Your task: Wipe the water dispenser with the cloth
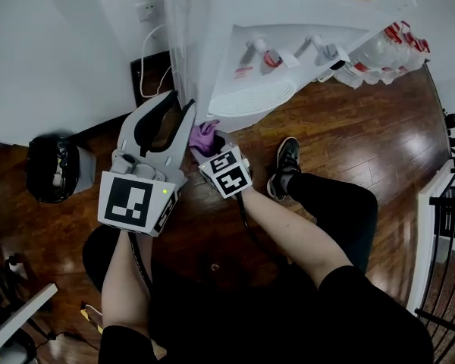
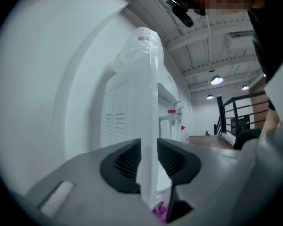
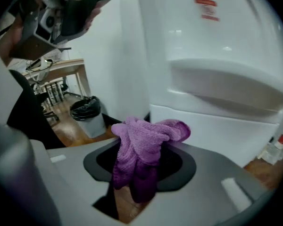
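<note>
While the person crouches low on the dark wooden floor (image 1: pixel 349 135), both forearms reach forward and each one carries a grey hand-held gripper with a black and white marker cube. The right hand-held gripper (image 1: pixel 210 141) is closed on a crumpled purple microfibre cloth (image 1: pixel 203 135). In the right gripper view the cloth (image 3: pixel 146 135) is bunched between the black pads of the right hand-held gripper (image 3: pixel 141 149), and its folds hang out on both sides. The cloth is held low, just before the lower front panel of the tall white plastic water dispenser (image 1: pixel 288 59). I cannot tell if it touches the panel.

The left hand-held gripper (image 1: pixel 180 105) is just beside it on the left and a little higher, and it points to the left front corner of the dispenser. In the left gripper view the left hand-held gripper (image 2: pixel 149 149) has its ribbed pads a narrow gap apart, they do not meet, and the white corner of the dispenser (image 2: pixel 132 107) shows through the gap.

One black shoe (image 1: pixel 287 160) of the person stands on the floor near the foot of the dispenser. A red tap (image 1: pixel 267 58) shows on the dispenser's front, above the white ledge (image 3: pixel 226 79).

Farther to the left, a grey waste bin with a black bag (image 1: pixel 51 169) stands at the floor's edge by the white wall. To the right of the dispenser lies a pack of clear bottles with red labels (image 1: pixel 383 48). A black metal railing (image 1: pixel 444 233) runs along the right edge of the floor.
</note>
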`<state>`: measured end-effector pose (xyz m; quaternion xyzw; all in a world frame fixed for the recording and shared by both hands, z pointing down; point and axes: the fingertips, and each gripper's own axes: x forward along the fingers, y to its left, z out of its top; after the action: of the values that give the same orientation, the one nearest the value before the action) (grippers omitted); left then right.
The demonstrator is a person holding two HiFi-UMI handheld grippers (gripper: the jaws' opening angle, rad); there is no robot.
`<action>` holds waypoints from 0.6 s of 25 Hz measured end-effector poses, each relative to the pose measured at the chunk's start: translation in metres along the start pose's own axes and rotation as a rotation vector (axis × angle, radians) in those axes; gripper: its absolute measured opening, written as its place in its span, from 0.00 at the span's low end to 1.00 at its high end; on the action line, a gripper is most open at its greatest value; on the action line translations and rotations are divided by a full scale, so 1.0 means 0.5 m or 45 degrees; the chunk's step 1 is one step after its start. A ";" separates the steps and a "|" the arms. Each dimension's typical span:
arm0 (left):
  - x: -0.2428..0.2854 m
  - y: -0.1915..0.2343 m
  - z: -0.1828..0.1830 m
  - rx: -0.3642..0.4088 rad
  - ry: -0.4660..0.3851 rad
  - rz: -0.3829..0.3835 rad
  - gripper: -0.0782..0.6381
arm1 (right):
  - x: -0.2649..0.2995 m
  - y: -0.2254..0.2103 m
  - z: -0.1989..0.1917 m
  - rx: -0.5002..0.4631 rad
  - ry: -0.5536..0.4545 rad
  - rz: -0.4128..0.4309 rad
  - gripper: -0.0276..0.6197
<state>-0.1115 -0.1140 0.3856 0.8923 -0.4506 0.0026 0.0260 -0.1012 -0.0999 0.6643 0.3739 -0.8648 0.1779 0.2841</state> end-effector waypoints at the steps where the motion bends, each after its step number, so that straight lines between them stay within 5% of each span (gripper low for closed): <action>1: 0.002 0.003 0.005 -0.009 -0.014 0.005 0.29 | 0.015 0.028 0.013 -0.003 -0.010 0.034 0.34; 4: 0.008 0.004 0.011 -0.027 -0.022 0.011 0.29 | 0.034 0.004 -0.003 0.060 0.017 0.027 0.34; 8: 0.007 -0.002 0.004 -0.021 0.006 -0.003 0.29 | -0.015 -0.155 -0.102 0.076 0.149 -0.118 0.34; 11: 0.007 -0.003 0.002 -0.021 0.018 -0.003 0.29 | -0.087 -0.346 -0.165 0.175 0.202 -0.326 0.34; 15: 0.010 -0.009 -0.016 -0.003 0.050 -0.010 0.29 | -0.220 -0.600 -0.187 0.465 0.159 -0.698 0.34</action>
<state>-0.1050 -0.1149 0.3934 0.8938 -0.4465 0.0197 0.0358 0.2181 -0.1885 0.6965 0.6258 -0.6667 0.2694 0.3021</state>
